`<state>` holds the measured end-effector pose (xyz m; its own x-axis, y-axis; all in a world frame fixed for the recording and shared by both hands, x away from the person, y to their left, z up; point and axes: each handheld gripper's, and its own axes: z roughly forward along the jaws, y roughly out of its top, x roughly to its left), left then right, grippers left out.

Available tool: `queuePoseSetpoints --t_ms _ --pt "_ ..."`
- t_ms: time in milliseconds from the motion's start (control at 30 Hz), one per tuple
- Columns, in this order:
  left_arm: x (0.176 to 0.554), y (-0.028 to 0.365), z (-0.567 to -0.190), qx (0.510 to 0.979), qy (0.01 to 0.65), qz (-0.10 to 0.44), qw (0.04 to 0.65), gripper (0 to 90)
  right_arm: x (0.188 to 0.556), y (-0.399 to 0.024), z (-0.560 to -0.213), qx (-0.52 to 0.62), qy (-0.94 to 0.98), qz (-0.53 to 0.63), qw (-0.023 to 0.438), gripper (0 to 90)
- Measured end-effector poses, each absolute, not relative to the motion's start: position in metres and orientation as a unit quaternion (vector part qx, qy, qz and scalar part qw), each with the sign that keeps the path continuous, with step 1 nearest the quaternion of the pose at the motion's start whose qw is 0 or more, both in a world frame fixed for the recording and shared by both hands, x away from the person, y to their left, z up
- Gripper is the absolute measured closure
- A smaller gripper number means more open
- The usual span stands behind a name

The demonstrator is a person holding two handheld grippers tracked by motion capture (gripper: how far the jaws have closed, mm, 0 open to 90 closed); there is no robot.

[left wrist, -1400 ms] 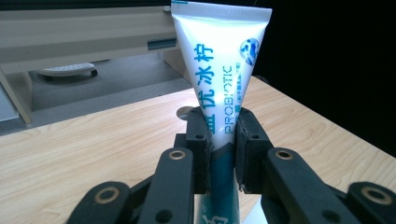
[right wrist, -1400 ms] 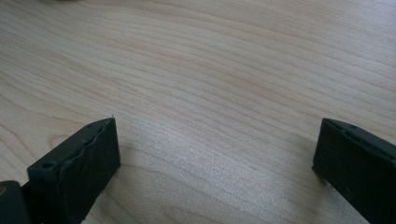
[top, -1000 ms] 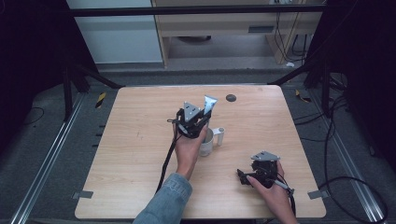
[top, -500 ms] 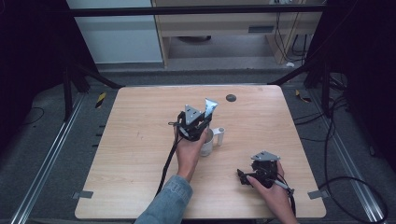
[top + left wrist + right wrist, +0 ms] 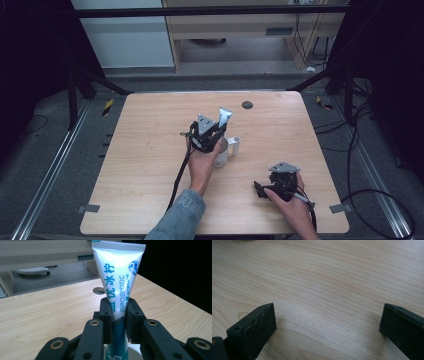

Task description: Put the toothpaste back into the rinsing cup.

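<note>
A white and teal toothpaste tube (image 5: 117, 275) stands upright, crimped end up, and my left gripper (image 5: 118, 312) is shut on its lower half. In the high view the left gripper (image 5: 212, 131) holds the tube (image 5: 223, 117) near the table's middle, right above a white cup (image 5: 221, 152). The cup's rim (image 5: 135, 353) shows just below the jaws. My right gripper (image 5: 260, 189) rests low near the table's front right. It is open, and in the right gripper view (image 5: 328, 327) there is bare wood between its fingers (image 5: 259, 327).
A small white cylinder (image 5: 235, 146) lies on the table (image 5: 140, 165) just right of the cup. A round dark hole (image 5: 247, 104) sits near the far edge of the wooden table. A black cable (image 5: 180, 175) trails from the left gripper along the forearm.
The left gripper and the tube have sunk slightly toward the cup. The right gripper has stayed where it was.
</note>
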<state>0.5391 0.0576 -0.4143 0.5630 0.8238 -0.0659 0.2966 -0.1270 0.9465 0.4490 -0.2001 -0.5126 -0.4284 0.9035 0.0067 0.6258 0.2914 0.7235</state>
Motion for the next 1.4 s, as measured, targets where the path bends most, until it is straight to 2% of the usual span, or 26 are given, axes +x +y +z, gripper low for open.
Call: queuePoseSetpoints --t_ms 1400 --pt "0.528 0.060 -0.425 0.720 0.392 0.241 0.520 76.7 0.449 -0.200 -0.513 0.493 0.776 0.334 0.208 0.7"
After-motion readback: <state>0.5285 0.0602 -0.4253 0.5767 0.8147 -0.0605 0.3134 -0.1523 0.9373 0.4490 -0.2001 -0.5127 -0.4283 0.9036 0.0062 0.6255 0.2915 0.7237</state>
